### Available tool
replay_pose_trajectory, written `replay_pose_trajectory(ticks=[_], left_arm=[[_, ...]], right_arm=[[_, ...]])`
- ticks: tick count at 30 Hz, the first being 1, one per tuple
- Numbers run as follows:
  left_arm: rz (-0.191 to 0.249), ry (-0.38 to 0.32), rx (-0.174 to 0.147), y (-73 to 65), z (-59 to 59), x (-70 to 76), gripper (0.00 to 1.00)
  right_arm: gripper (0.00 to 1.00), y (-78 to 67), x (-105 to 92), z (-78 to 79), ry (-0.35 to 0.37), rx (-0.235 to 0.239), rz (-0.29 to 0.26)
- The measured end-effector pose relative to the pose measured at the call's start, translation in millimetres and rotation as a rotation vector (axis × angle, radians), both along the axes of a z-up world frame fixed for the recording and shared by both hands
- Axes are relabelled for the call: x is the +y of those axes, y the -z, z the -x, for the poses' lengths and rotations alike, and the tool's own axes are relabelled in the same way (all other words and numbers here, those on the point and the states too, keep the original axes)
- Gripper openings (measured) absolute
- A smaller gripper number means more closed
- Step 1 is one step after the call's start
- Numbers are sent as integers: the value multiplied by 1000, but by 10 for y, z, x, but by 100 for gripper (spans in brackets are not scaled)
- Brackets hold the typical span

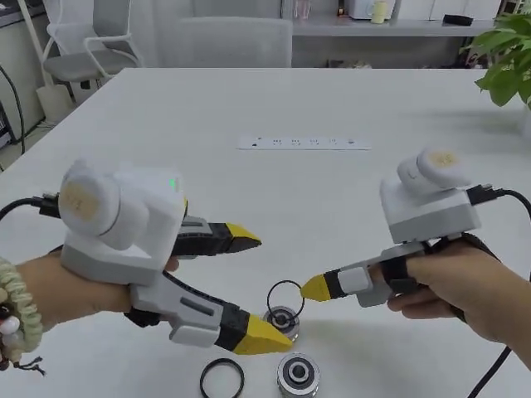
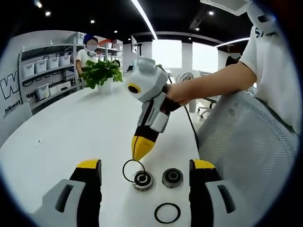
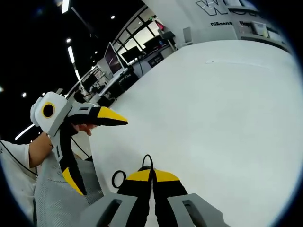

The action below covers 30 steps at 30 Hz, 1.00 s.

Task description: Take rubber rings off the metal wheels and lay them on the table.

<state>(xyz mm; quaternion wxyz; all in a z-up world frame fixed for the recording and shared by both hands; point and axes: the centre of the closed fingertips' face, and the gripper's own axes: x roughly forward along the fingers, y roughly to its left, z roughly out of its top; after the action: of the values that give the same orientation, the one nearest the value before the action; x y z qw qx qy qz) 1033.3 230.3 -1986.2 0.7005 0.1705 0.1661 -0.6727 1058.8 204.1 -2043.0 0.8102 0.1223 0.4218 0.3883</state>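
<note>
Left gripper had its yellow-tipped jaws spread wide with nothing between them, low over the white table. Near its lower jaw a loose black rubber ring lay flat, right beside a silver metal wheel. A second metal wheel sat just behind that one. The right gripper had its jaws pressed together on a thin black ring, which was tilted up at that wheel's top.

White power strip lies flat on the table, well apart from the leafy plant at the right edge. Grey office chair beyond the far-left corner. Shelves with white bins, person standing beside them.
</note>
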Motion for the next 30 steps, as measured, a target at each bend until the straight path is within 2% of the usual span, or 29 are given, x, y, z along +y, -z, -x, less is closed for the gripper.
replay_pose_trajectory(ticks=[3, 6, 12, 21, 30], left_arm=[[15, 2, 6, -90, 29, 31, 78], [6, 0, -17, -138, 39, 78, 81], [-9, -12, -38, -186, 55, 192, 87], [-9, -72, -77, -292, 9, 400, 91], [-7, -135, -93, -333, -3, 617, 94]], right_arm=[[0, -25, 0, 0, 0, -6, 1], [0, -52, 8, 4, 1, -10, -5], [0, -67, 5, 8, 1, -16, -3], [0, -85, 6, 5, 0, -21, -3], [0, -109, 9, 3, 1, -26, -6]])
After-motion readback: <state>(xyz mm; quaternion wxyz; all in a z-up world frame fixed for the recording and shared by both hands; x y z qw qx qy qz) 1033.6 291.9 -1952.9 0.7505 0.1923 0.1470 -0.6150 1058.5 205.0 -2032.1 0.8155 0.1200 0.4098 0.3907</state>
